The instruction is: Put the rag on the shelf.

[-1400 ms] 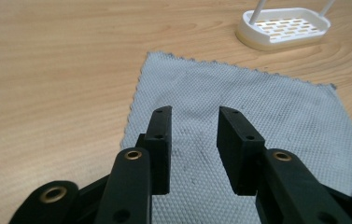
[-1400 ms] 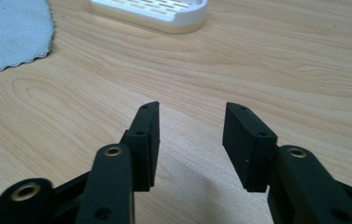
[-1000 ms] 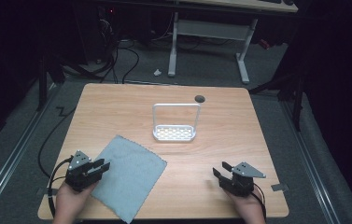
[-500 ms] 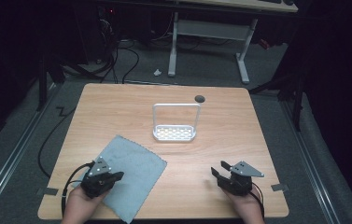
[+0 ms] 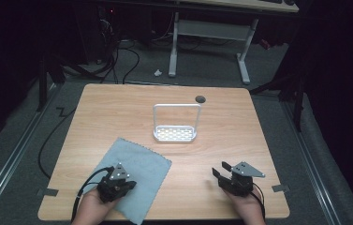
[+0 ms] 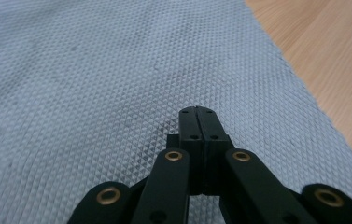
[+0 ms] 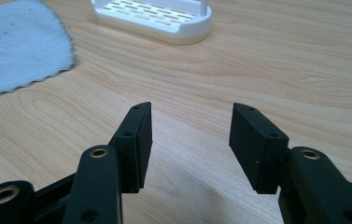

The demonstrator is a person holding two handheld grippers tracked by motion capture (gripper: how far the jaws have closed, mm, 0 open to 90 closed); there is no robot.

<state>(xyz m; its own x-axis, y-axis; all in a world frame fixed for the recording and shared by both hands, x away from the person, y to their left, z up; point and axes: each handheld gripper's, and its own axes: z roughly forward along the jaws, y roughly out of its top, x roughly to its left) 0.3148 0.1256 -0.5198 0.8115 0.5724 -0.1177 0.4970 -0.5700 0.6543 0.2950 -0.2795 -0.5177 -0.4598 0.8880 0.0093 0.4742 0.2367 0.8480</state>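
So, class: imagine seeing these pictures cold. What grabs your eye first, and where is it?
The white plastic rack with a tall wire handle stands mid-table. The grey-blue waffle-weave cloth lies at the near left, with the left tool over it, jaws together. The right tool hovers open over bare wood.

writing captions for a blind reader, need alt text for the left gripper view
The left gripper, seen from just behind, has its two black jaws pressed together with nothing visibly caught between them, their tips low over a grey-blue cloth with a fine diamond weave. A strip of the wooden table shows past the cloth's edge at upper right.
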